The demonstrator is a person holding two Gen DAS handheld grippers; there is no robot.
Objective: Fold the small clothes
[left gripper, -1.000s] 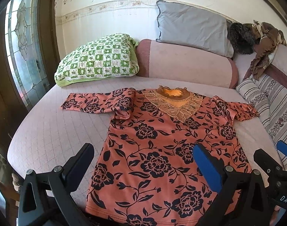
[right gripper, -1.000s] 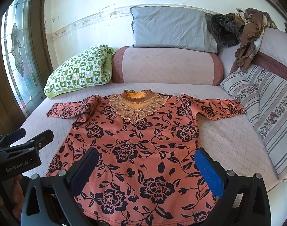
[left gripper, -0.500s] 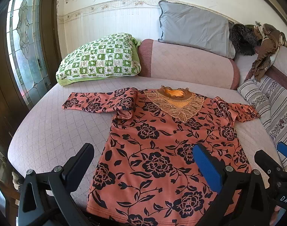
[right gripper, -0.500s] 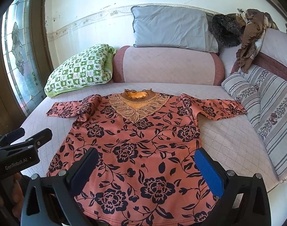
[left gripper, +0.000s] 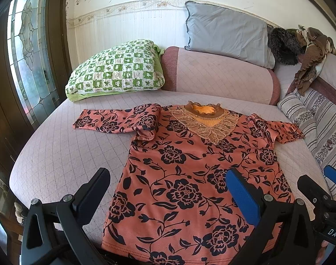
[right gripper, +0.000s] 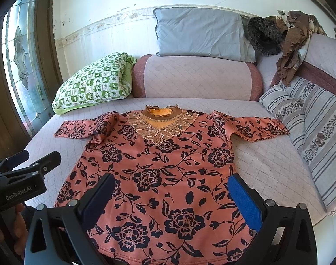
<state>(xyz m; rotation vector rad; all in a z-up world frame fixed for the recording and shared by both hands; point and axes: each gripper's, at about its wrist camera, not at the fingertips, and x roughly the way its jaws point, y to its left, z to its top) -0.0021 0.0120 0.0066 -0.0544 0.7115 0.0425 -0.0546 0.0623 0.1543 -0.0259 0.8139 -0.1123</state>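
An orange top with black flowers (left gripper: 190,172) (right gripper: 163,172) lies flat, face up, on the pink quilted bed, its lace collar (left gripper: 204,119) at the far side and its hem toward me. Both sleeves are spread out; the left sleeve (left gripper: 117,121) is partly rolled at the shoulder. My left gripper (left gripper: 168,190) is open and empty, above the hem's left part. My right gripper (right gripper: 171,190) is open and empty above the hem's middle. It also shows at the right edge of the left wrist view (left gripper: 318,190); the left gripper shows at the left in the right wrist view (right gripper: 29,165).
A green checked pillow (left gripper: 117,75), a pink bolster (left gripper: 218,75) and a grey pillow (left gripper: 227,33) stand at the head of the bed (left gripper: 57,154). Striped cushions (right gripper: 311,128) and a brown clothes heap (right gripper: 289,37) are at the right. A stained-glass window (left gripper: 29,50) is at the left.
Both grippers have drifted very slightly; the top looks a touch farther away in both views. The top has not moved and both grippers stay open.
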